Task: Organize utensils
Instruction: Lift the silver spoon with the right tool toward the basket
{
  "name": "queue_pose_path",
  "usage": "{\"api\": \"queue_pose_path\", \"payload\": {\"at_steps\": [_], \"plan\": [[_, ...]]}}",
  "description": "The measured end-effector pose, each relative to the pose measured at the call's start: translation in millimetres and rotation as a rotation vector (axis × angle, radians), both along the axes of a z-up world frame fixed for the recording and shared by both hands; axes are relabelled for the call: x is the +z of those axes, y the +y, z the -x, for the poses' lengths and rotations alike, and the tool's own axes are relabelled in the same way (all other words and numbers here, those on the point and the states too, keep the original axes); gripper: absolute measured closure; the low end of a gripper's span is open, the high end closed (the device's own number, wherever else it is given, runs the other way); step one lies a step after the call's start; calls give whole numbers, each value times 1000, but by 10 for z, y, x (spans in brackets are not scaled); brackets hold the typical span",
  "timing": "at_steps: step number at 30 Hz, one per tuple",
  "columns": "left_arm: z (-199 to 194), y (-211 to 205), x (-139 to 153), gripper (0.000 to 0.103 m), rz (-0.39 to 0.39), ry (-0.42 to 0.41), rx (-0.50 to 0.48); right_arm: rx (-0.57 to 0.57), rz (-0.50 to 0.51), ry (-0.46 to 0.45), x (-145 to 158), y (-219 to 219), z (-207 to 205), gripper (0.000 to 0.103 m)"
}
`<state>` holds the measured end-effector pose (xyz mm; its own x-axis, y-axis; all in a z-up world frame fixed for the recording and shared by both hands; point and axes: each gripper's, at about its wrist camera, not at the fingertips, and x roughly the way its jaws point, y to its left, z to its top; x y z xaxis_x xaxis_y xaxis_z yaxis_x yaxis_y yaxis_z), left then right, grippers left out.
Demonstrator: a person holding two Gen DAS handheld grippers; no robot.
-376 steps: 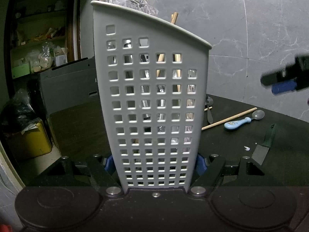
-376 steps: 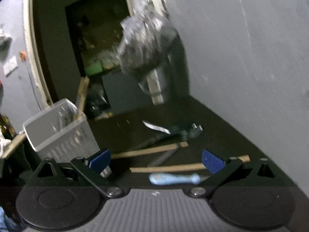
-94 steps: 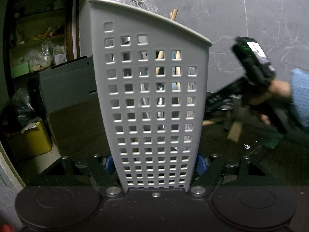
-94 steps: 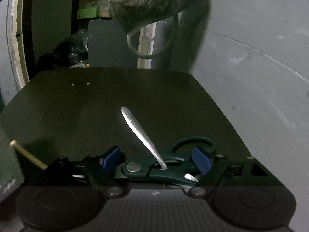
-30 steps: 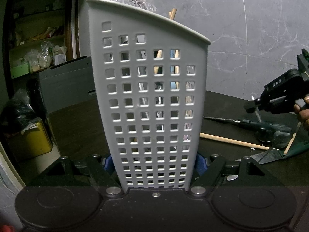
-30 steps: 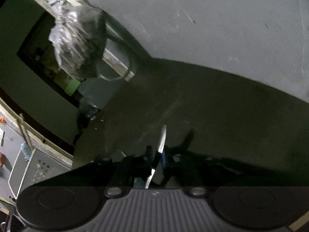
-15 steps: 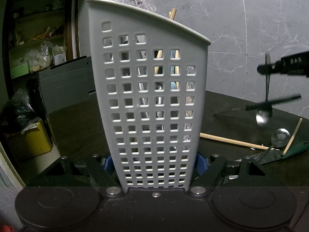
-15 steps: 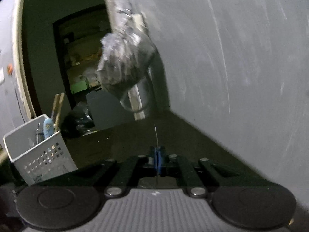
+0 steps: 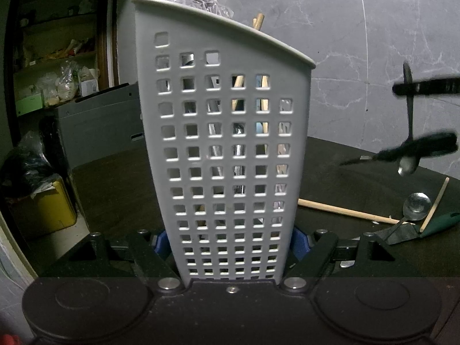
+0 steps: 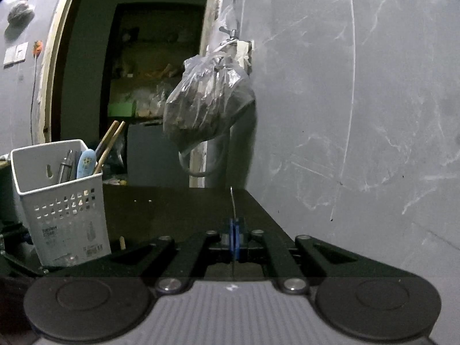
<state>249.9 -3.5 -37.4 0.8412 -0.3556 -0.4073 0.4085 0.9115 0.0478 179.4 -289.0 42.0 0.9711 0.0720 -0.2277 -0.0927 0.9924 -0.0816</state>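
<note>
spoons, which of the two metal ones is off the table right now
The spoon clamped in the right hand-held gripper, hanging bowl-down in the air. The other spoon lies on the table among the chopsticks.

We see a pale grey caddy (image 9: 227,155), its wall pierced with a regular grid of small square holes. The gripper pads (image 9: 299,243) beside it are blue, on black linkages. The table (image 9: 339,172) is near black. The wall (image 9: 359,43) is grey with thin white marble veining. A silvery spoon (image 9: 415,211) and a tan wooden stick (image 9: 342,210) lie there, near a dark green handle (image 9: 440,224). One utensil (image 10: 85,163) in the caddy is light blue with small pale motifs.
</note>
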Motion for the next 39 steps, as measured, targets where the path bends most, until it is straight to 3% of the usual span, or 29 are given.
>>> {"api": "queue_pose_path", "payload": {"at_steps": [2, 7, 10, 13, 14, 17, 20, 24, 39], "plan": [[-7, -4, 0, 24, -4, 1, -1, 2, -31, -36, 91, -29, 44, 102], [-11, -6, 1, 24, -5, 3, 0, 22, 27, -87, 213, 67, -15, 101], [-6, -11, 1, 24, -5, 1, 0, 23, 99, -33, 178, 128, -184, 102], [-6, -18, 2, 24, -7, 2, -2, 14, -21, 125, 116, -8, -457, 101], [-6, -21, 3, 23, -7, 2, -3, 7, -44, 135, 119, -50, -477, 101], [-11, -24, 3, 23, -5, 3, -5, -1, -124, 106, 218, -172, -416, 100], [-6, -13, 6, 23, 1, 3, -5, 16, -138, 142, 182, -199, -401, 99], [-10, -17, 4, 23, -8, 3, -6, 8, -192, 121, 135, -301, -336, 100], [-11, -16, 0, 23, -3, 3, -5, 68, -151, 59, 42, -197, -165, 100]]}}
